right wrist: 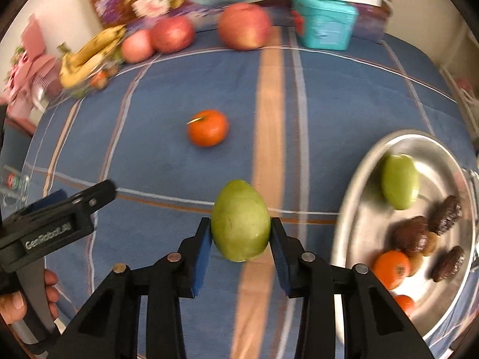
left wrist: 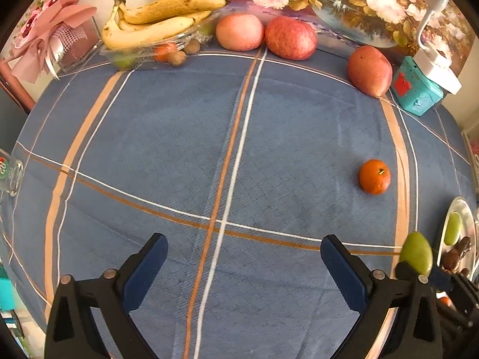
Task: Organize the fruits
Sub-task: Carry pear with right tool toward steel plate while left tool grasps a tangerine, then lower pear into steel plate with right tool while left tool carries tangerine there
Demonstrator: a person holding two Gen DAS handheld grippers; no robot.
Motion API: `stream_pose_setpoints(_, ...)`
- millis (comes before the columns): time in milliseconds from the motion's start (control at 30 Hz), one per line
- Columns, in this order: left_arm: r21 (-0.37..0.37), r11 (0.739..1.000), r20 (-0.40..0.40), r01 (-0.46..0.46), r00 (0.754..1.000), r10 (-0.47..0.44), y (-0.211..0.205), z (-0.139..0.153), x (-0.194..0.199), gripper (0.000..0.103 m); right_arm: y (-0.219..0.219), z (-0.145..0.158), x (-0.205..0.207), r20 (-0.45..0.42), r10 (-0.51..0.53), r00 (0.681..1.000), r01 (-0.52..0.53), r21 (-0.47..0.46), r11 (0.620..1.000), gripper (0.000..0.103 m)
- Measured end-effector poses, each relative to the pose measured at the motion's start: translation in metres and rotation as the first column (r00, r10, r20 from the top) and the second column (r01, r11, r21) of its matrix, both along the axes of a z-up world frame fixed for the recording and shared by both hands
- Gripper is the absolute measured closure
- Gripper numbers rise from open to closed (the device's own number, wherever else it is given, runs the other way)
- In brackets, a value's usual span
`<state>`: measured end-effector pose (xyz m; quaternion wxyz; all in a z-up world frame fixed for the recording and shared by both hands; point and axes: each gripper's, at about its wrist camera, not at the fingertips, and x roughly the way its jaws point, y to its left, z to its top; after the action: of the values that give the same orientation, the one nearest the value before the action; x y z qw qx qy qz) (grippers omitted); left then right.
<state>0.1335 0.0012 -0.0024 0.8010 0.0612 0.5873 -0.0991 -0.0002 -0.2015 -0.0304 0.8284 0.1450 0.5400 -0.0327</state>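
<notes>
The right gripper (right wrist: 241, 233) pinches a green mango (right wrist: 240, 220) above the tablecloth (left wrist: 179, 149), just left of the metal tray's (right wrist: 356, 179) rim. The left gripper (left wrist: 244, 258) hangs spread (nothing between its fingers) over open cloth; a tangerine (left wrist: 374, 176) lies apart.

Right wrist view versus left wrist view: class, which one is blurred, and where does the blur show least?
Right wrist view: motion blur smears the apples and metal plate, while the held green mango stays fairly crisp. Left wrist view: sharp throughout, only fisheye bending of the tablecloth stripes.
</notes>
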Motion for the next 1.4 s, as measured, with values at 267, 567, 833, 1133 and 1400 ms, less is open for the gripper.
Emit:
stream_pose_setpoints(267,-0.073,0.997,0.03,0.023,0.999,-0.021,-0.025,0.005,-0.01,0.0,-0.062,0.016,-0.022,0.048,-0.149,0.988,0.149,0.0,0.989,0.063)
stream_pose_setpoints(567,-0.135,0.987,0.047,0.083,0.996,-0.077,-0.055,0.009,-0.009,0.0,-0.101,0.021,-0.037,0.07,-0.268,0.961,0.266,0.038,0.963,0.063)
stream_pose_setpoints(833,-0.177,0.971,0.07,0.163,0.986,-0.153,-0.086,0.002,-0.008,0.002,-0.102,0.013,-0.029,0.057,-0.259,0.964,0.256,0.056,0.965,0.063)
stream_pose_setpoints(1133,-0.209,0.964,0.088,0.162,0.985,-0.147,-0.1,-0.014,0.007,0.038,-0.103,0.011,-0.024,0.049,-0.248,0.968,0.245,0.053,0.968,0.063)
stream_pose_setpoints(1400,-0.238,0.958,0.073,0.159,0.987,-0.146,-0.107,-0.023,0.01,0.068,-0.101,0.01,-0.019,0.048,-0.226,0.973,0.224,0.039,0.974,0.063)
